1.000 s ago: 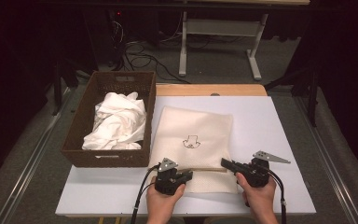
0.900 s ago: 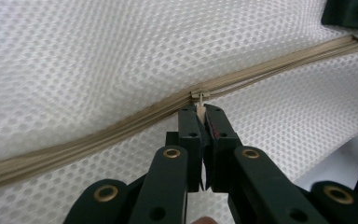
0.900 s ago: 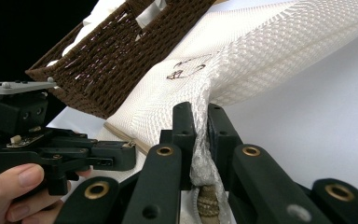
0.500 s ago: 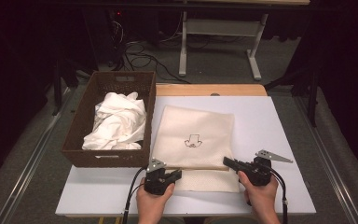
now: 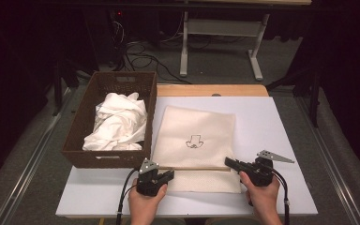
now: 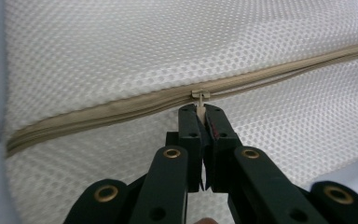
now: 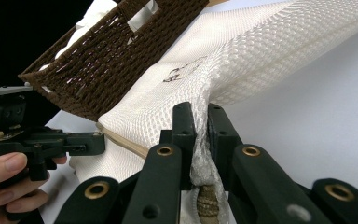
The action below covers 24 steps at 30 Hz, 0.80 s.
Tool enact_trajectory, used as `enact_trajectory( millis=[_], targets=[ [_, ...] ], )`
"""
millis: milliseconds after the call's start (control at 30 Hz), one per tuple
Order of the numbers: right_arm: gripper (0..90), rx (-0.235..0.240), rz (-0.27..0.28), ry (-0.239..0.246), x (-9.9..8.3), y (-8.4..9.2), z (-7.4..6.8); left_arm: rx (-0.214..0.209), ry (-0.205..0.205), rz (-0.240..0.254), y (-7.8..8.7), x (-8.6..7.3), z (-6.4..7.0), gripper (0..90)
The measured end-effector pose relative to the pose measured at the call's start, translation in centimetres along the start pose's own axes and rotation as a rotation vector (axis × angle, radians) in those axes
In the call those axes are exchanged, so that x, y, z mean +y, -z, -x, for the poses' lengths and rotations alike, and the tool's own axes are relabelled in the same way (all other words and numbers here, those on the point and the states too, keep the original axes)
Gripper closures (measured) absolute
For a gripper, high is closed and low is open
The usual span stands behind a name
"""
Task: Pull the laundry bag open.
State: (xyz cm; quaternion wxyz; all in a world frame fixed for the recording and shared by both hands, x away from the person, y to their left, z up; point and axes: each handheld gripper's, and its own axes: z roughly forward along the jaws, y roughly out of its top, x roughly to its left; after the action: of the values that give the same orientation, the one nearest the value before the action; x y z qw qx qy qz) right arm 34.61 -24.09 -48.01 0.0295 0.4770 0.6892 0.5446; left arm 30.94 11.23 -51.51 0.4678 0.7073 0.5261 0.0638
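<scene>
A cream mesh bag point(image 5: 194, 136) with a small black print lies flat on the white table point(image 5: 272, 126); a tan zipper point(image 5: 197, 168) runs across its near part. My left gripper point(image 5: 169, 174) is at the zipper's left end. In the left gripper view it point(image 6: 200, 113) is shut on the zipper pull point(image 6: 199, 95). My right gripper point(image 5: 228, 162) is at the zipper's right end. In the right gripper view it point(image 7: 199, 114) is shut on a bunched fold of the mesh bag point(image 7: 261, 60). The left gripper point(image 7: 98, 137) shows there too, farther off.
A brown woven basket point(image 5: 108, 157) stands left of the bag with crumpled white cloth point(image 5: 117, 122) inside. Bare table lies right of the bag and along the front edge. Beyond the table are a wooden strip point(image 5: 211, 90), a dark floor, cables and a desk frame.
My left gripper has slid left along the zipper line with the pull in its jaws. The right gripper has stayed in place on the bag's right end.
</scene>
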Motion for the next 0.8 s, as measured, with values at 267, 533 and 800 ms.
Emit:
enact_trajectory(
  millis=[267, 533, 800],
  targets=[
    [85.4, -0.006, -0.002, 0.002, 0.0, 0.0, 0.1, 0.021, 0.008, 0.006, 1.0, 0.1, -1.0, 86.3],
    [85.4, -0.012, -0.001, 0.009, 0.0, -0.1, 0.3, 0.043, 0.018, 0.012, 1.8, 0.1, -1.9, 86.3],
    [85.4, -0.021, -0.004, 0.017, 0.0, -0.1, 0.4, 0.061, 0.021, 0.011, 2.5, 0.1, -2.5, 86.3]
  ],
)
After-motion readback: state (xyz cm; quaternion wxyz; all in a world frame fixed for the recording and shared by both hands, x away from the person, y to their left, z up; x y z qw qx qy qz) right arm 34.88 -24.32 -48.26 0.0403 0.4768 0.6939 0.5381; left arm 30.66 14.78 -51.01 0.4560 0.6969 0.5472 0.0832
